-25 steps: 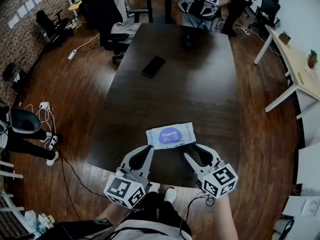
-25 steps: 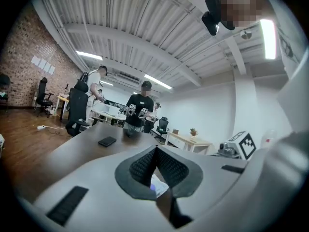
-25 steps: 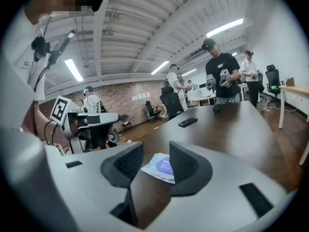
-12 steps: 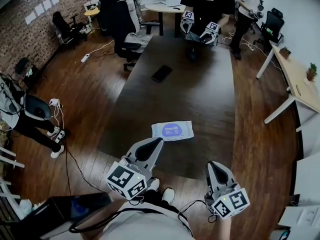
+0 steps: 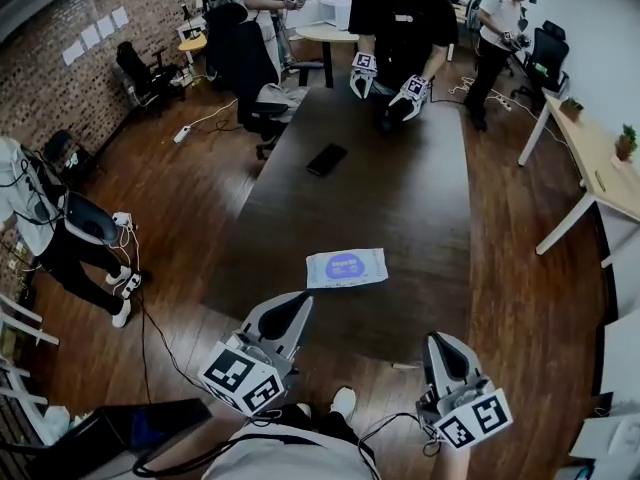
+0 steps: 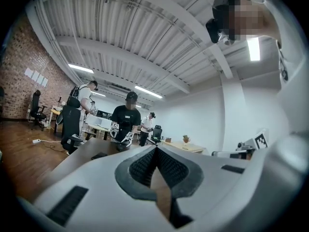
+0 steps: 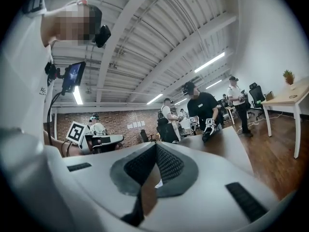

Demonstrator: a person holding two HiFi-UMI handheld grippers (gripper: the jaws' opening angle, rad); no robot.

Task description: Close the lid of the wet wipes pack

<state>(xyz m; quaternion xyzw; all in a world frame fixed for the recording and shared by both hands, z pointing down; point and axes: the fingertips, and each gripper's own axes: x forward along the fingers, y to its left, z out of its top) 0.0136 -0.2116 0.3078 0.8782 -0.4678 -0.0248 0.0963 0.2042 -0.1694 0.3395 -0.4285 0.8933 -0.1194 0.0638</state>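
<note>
The wet wipes pack [image 5: 346, 267] is white with a blue oval label and lies flat near the front edge of the dark table [image 5: 400, 188]; no flap stands up from it. My left gripper [image 5: 300, 303] hangs short of the pack, near its left end, jaws together and empty. My right gripper [image 5: 437, 343] is off the table's front right corner, well clear of the pack, shut on nothing. In the left gripper view the left gripper [image 6: 155, 149] points level along the table with its tips meeting. The right gripper [image 7: 155, 145] looks the same in its own view.
A black phone [image 5: 326, 159] lies on the table's far left part. A person in black [image 5: 400, 23] stands at the far end with two grippers [image 5: 388, 80] over the table. Office chairs [image 5: 245, 63] stand at the back left, a light desk [image 5: 590, 158] at the right.
Both grippers have drawn back from either side of the pack toward me and risen. The right gripper's jaws have shut and it has swung out to the right. The pack has stayed put.
</note>
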